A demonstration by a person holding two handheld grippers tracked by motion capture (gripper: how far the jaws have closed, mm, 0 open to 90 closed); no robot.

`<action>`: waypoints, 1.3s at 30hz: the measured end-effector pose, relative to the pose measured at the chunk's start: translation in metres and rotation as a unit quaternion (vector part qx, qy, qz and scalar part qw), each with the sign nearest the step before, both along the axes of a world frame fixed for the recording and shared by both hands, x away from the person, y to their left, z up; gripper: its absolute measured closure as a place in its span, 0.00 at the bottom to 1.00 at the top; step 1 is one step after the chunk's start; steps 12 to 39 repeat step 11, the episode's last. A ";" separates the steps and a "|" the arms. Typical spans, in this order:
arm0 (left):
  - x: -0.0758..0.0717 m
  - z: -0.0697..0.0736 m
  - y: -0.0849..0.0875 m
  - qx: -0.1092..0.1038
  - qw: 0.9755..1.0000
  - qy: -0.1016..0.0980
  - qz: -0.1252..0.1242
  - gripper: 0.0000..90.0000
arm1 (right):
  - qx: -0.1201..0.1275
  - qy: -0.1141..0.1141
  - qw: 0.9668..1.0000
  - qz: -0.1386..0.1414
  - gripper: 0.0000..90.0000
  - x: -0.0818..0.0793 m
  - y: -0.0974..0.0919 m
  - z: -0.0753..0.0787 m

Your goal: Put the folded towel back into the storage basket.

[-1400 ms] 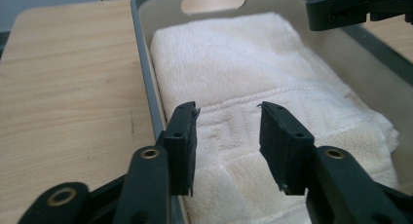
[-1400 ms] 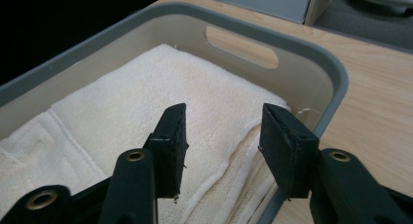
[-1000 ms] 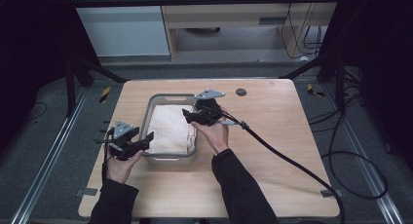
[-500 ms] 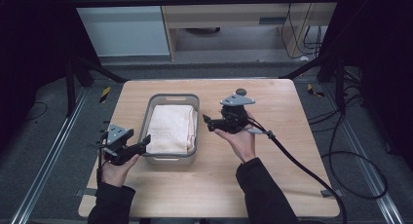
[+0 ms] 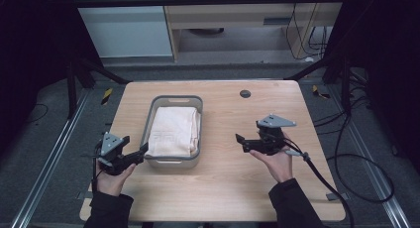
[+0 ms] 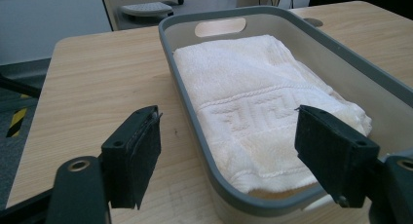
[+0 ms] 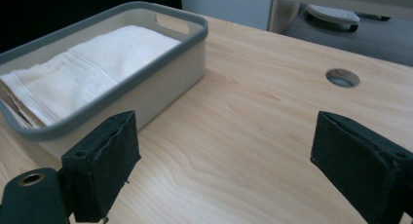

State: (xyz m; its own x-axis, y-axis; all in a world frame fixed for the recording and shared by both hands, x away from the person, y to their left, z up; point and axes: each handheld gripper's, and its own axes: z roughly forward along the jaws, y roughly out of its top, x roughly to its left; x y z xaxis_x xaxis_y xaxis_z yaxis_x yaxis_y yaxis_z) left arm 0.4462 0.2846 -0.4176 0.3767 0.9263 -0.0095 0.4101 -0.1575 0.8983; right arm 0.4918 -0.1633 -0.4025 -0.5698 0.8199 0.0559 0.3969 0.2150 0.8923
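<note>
A folded cream towel (image 5: 173,130) lies inside a grey basket (image 5: 171,161) at the table's middle left. The towel (image 6: 253,102) has a woven key pattern near its front edge. My left gripper (image 5: 140,152) hovers open at the basket's near left corner, jaws spread across the rim (image 6: 195,131) with nothing between them. My right gripper (image 5: 241,141) is open over bare wood to the right of the basket (image 7: 146,95), a hand's width away, and holds nothing.
The wooden table (image 5: 223,188) has a round cable hole (image 5: 244,93) at the back. A black cable (image 5: 327,183) trails from the right gripper over the table's right front. Metal rails and dark floor surround the table.
My right gripper has pulled away from the basket to the right and toward the front, now empty over the table. My left gripper drew back slightly toward the near left corner.
</note>
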 end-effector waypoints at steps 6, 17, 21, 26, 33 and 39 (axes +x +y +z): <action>-0.011 -0.011 0.007 0.014 1.000 0.007 -0.010 0.22 | 0.004 0.016 1.000 -0.027 0.11 -0.018 -0.039 -0.023; -0.016 -0.019 0.012 0.014 1.000 0.016 -0.013 0.20 | 0.004 0.029 0.998 -0.048 0.11 -0.024 -0.059 -0.036; -0.016 -0.019 0.012 0.014 1.000 0.016 -0.013 0.20 | 0.004 0.029 0.998 -0.048 0.11 -0.024 -0.059 -0.036; -0.016 -0.019 0.012 0.014 1.000 0.016 -0.013 0.20 | 0.004 0.029 0.998 -0.048 0.11 -0.024 -0.059 -0.036; -0.016 -0.019 0.012 0.014 1.000 0.016 -0.013 0.20 | 0.004 0.029 0.998 -0.048 0.11 -0.024 -0.059 -0.036; -0.016 -0.019 0.012 0.014 1.000 0.016 -0.013 0.20 | 0.004 0.029 0.998 -0.048 0.11 -0.024 -0.059 -0.036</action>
